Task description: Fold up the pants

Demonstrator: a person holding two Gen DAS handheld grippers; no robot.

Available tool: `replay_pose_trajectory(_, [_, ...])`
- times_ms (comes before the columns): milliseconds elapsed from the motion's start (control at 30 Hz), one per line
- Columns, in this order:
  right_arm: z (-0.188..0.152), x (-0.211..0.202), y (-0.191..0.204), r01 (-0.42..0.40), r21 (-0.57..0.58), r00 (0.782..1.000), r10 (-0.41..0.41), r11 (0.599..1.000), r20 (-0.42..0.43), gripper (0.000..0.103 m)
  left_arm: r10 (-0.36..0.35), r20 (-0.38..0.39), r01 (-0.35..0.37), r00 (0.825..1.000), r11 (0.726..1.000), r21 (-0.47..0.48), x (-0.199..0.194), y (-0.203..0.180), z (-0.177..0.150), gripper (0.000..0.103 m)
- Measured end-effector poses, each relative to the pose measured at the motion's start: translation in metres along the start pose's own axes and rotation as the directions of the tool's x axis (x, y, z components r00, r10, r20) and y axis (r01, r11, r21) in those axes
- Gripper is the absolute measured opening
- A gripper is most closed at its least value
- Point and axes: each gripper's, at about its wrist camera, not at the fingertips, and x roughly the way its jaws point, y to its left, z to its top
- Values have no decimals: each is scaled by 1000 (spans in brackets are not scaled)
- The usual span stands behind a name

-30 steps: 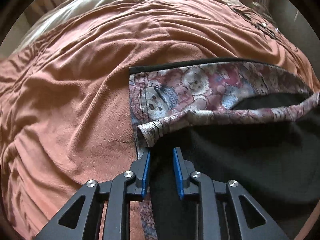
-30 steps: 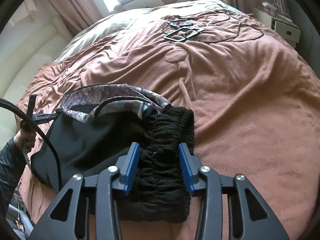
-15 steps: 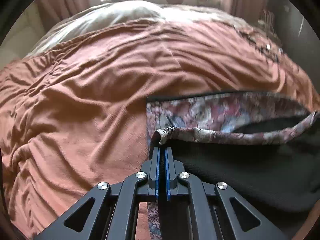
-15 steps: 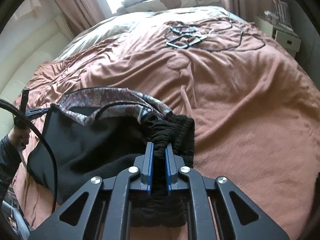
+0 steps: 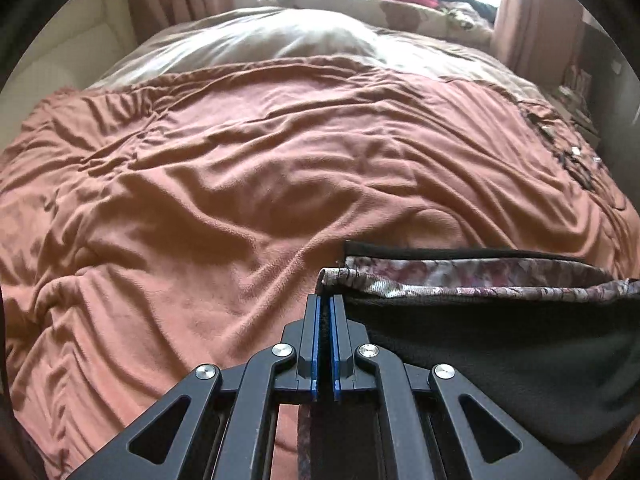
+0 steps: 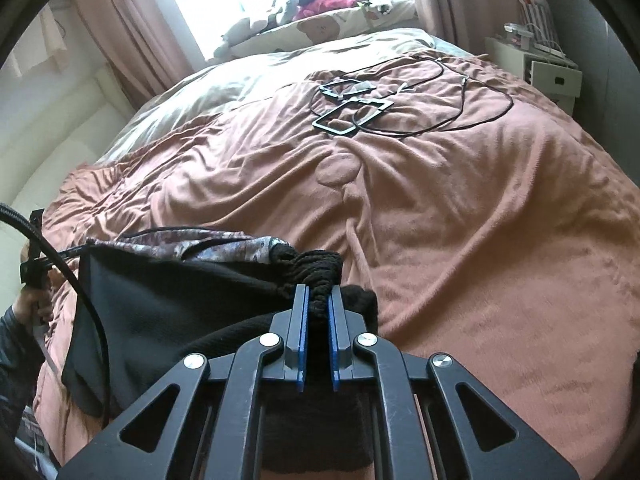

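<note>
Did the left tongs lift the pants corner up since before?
Yes. The left tongs, shut on the pants corner, raised it off the brown blanket, toward the window end.

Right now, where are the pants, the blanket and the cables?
pants (image 5: 500,344), left wrist view, black outer fabric.
blanket (image 6: 460,220), right wrist view, bare middle.
cables (image 6: 460,120), right wrist view, loop on blanket.

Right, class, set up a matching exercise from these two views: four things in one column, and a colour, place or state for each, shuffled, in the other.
Things:
1. pants
2. blanket
3. cables
4. left hand-held gripper

Descriptions:
A. terracotta, wrinkled, covering the bed
B. black outside, patterned lining
C. shut on the hem corner
D. looped on the far side of the bed

Pairs: 1-B, 2-A, 3-D, 4-C
</note>
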Motion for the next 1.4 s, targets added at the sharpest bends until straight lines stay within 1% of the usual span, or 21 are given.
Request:
replay_pose_trajectory(100, [8, 13, -1, 26, 8, 1000, -26, 1000, 3, 4, 20, -7, -20, 1000, 1000, -3, 15, -3, 7, 5])
replay_pose_trajectory(267, [18, 31, -6, 35, 39, 999, -35, 999, -6, 4, 34, -16, -34, 999, 999, 0, 30, -9, 20, 5])
replay_pose_trajectory(433, [28, 43, -2, 49, 32, 999, -49, 998, 2, 4, 67, -35, -67, 997, 998, 3, 47, -12, 28, 5])
replay_pose_trajectory(667, [39, 60, 2, 65, 19, 998, -65, 998, 6, 4, 118, -50, -118, 992, 993, -12, 57, -8, 34, 5])
replay_pose_trajectory(767, [43, 72, 6, 98, 1, 995, -98, 995, -6, 4, 114, -92, -116, 989, 993, -21, 70, -6, 33, 5])
replay_pose_trajectory(833, [45, 84, 8, 122, -12, 992, -122, 992, -39, 5, 104, -152, -109, 983, 994, -30, 83, -5, 30, 6])
replay_pose_trajectory(867, [45, 90, 9, 131, -17, 990, -132, 991, -57, 9, 102, -167, -109, 981, 993, -35, 85, -4, 29, 8])
replay_pose_trajectory(900, [46, 91, 10, 138, -15, 988, -139, 990, -61, 9, 100, -162, -108, 982, 993, -42, 83, -3, 29, 8])
replay_pose_trajectory(933, [47, 91, 10, 135, -5, 989, -135, 991, -67, 14, 91, -152, -101, 984, 993, -57, 79, 0, 29, 13])
replay_pose_trajectory(967, [46, 87, 8, 122, 10, 991, -121, 993, -62, 18, 82, -148, -93, 986, 993, -71, 75, 2, 28, 21])
replay_pose_trajectory(1000, [46, 82, 7, 113, 17, 992, -112, 993, -57, 23, 69, -145, -82, 987, 993, -87, 70, 7, 27, 27])
replay_pose_trajectory(1033, [44, 75, 6, 102, 24, 994, -101, 995, -49, 41, 60, -137, -74, 989, 992, -100, 62, 12, 25, 37])
replay_pose_trajectory(1067, [43, 68, 3, 97, 30, 995, -95, 995, -37, 56, 58, -126, -71, 990, 992, -105, 56, 15, 23, 43])
replay_pose_trajectory(1100, [40, 58, 2, 94, 39, 996, -93, 995, -18, 58, 59, -115, -71, 992, 991, -109, 48, 17, 22, 45])
replay_pose_trajectory(1133, [37, 47, 0, 90, 52, 996, -90, 995, -4, 58, 51, -107, -64, 993, 990, -123, 38, 22, 20, 49])
replay_pose_trajectory(1167, [34, 38, -1, 79, 65, 997, -80, 995, 3, 58, 33, -104, -47, 994, 990, -136, 30, 26, 16, 52])
replay_pose_trajectory(1300, [16, 5, 1, 39, 105, 999, -42, 994, 26, 58, 7, -103, -22, 995, 990, -142, 2, 31, 5, 53])
replay_pose_trajectory(1400, [1, -17, 6, 2, 140, 999, -9, 990, 50, 58, -13, -97, -1, 995, 990, -142, -26, 33, -9, 53])
